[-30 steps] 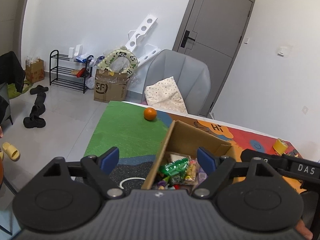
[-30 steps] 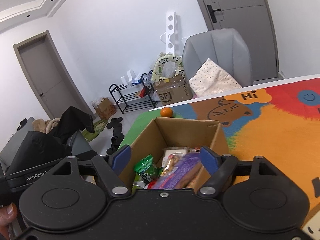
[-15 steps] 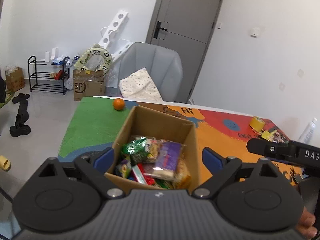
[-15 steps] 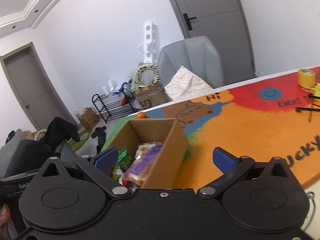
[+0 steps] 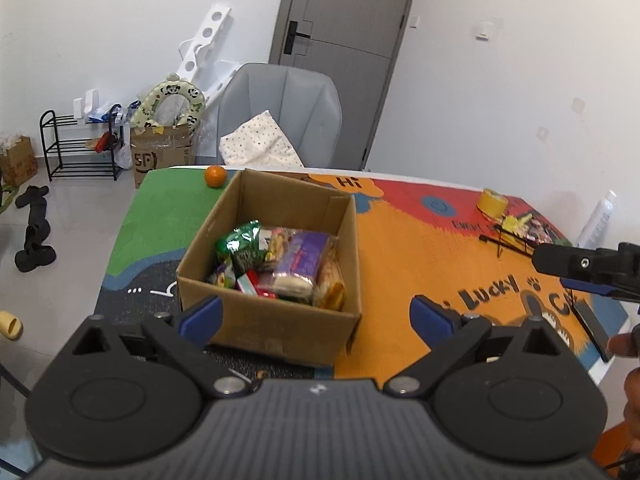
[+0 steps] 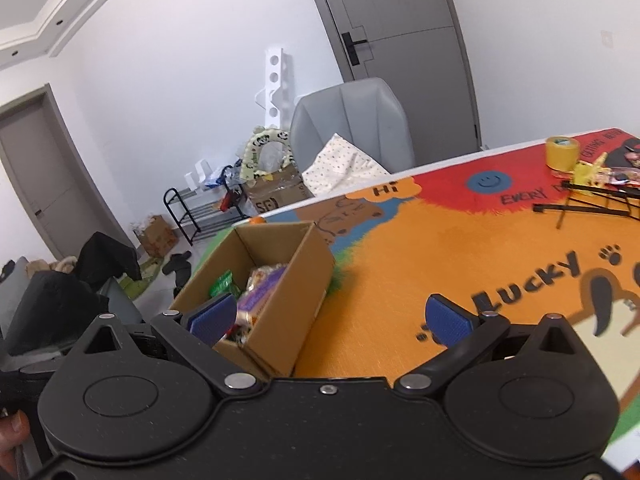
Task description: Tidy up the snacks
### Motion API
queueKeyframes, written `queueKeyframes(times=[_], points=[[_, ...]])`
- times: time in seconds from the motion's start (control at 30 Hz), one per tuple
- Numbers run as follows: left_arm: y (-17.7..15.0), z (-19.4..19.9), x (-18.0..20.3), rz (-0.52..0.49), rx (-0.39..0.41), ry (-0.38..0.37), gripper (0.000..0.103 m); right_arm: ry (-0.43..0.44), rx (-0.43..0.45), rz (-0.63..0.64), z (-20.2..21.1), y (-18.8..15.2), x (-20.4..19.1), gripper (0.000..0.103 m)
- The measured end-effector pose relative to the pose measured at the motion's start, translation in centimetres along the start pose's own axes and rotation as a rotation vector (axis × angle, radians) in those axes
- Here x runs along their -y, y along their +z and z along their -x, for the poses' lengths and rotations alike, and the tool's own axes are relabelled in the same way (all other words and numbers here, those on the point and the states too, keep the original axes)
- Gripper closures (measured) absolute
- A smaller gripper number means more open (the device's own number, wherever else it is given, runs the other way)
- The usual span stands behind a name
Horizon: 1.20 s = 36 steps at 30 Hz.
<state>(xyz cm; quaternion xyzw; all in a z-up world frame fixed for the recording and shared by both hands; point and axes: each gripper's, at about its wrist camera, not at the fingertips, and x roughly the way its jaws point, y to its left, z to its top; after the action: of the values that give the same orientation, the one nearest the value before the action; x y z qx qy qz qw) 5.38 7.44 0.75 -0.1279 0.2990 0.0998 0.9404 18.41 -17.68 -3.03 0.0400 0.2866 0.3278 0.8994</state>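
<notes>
A brown cardboard box (image 5: 280,332) stands on the colourful table mat, filled with snack packs, among them a purple one (image 5: 302,260) and a green one (image 5: 240,244). My left gripper (image 5: 316,314) hovers just in front of the box, its jaws opening, with only the box's front wall seen between the blue pads and nothing gripped. In the right wrist view the box (image 6: 296,304) sits at lower left. My right gripper (image 6: 331,318) is open over the orange mat to the right of the box and holds nothing.
An orange (image 5: 216,176) lies behind the box. A yellow tape roll (image 6: 562,152), a black wire stand (image 6: 588,200) and loose snack packets (image 5: 520,224) sit at the table's far right. A grey chair (image 5: 280,112) stands behind the table. A flat black device (image 5: 592,326) lies near the right edge.
Both grippers have drawn back from the box and their jaws have spread wider. The right gripper has swung right, so the box now sits at its left.
</notes>
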Motion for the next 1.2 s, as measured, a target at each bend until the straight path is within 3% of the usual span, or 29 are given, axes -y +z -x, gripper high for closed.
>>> queueKeyframes(times=[0.47, 1.2], points=[[-0.2, 4.1, 1.0, -0.046, 0.031, -0.003, 0.001, -0.033, 0.045, 0.055, 5.5, -0.9, -0.6, 0.0], [0.3, 5.7, 1.2, -0.06, 0.054, -0.006, 0.0, -0.062, 0.038, 0.077, 6.6, -1.1, -0.6, 0.0]])
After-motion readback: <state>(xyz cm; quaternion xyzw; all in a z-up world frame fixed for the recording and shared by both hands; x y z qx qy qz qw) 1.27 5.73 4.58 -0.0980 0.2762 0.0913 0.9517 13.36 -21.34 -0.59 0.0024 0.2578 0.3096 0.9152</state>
